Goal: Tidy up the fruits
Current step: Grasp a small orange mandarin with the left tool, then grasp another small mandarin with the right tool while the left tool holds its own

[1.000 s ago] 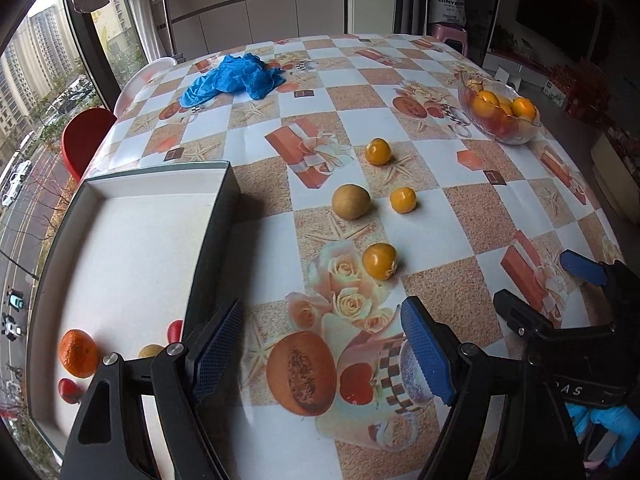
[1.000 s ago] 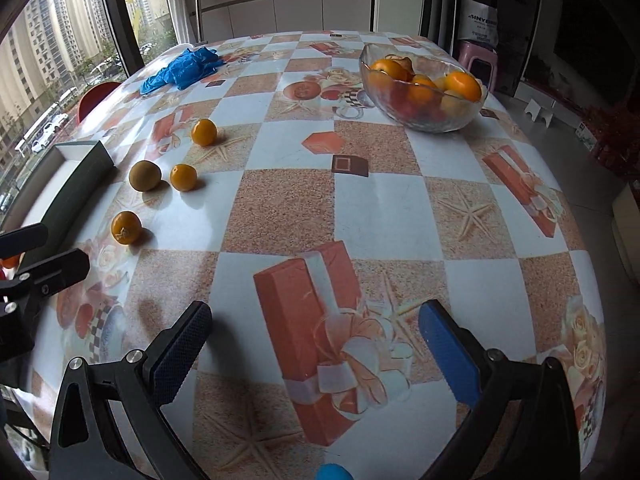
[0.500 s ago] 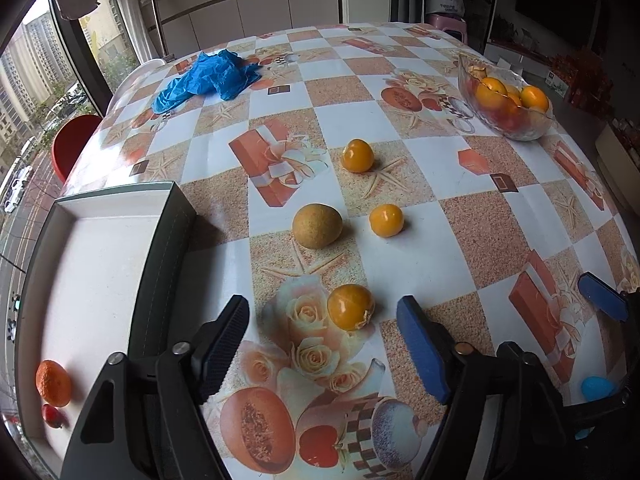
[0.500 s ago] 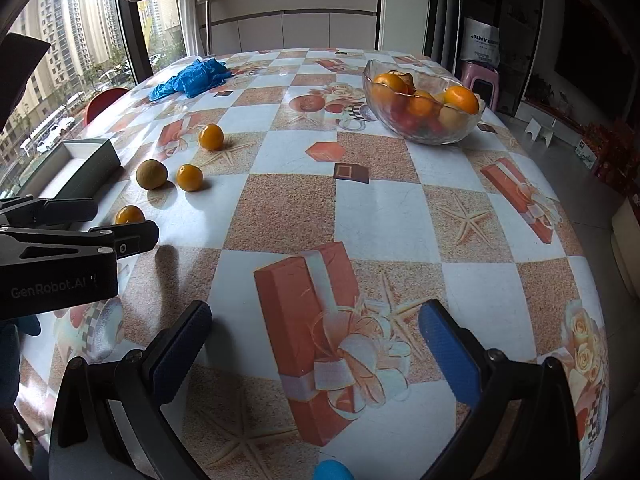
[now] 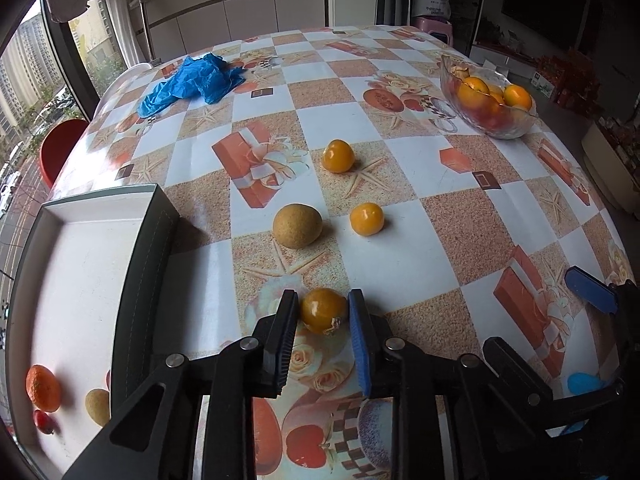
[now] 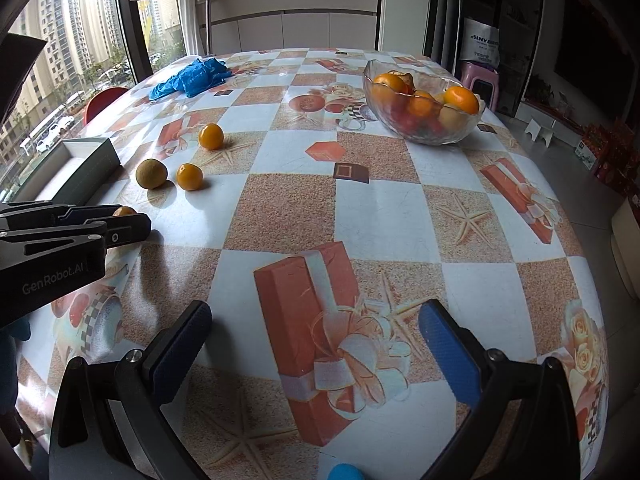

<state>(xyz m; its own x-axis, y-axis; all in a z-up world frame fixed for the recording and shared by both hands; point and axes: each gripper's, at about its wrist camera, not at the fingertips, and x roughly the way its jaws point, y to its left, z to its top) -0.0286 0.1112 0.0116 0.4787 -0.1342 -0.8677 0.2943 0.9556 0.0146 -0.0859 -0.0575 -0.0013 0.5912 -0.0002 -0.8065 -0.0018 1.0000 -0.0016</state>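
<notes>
From the left wrist, the left gripper (image 5: 323, 312) had just closed onto the nearest orange fruit (image 5: 323, 310) on the tablecloth (image 5: 460, 216), beside the tray (image 5: 148, 240); a brown fruit (image 5: 297, 225) lay beyond. From the right wrist, the right gripper (image 6: 316, 332) hovered agape, holding nothing; the glass bowl (image 6: 424, 128) stood far off.

Orange fruit (image 5: 323, 309) between closed pads

Light: daylight from the window (image 6: 60, 60) at left
Shadows: soft, falling rightward
Glare: pale sheen on the tablecloth (image 6: 380, 200)
Edges: fisheye-bent, dark corners
</notes>
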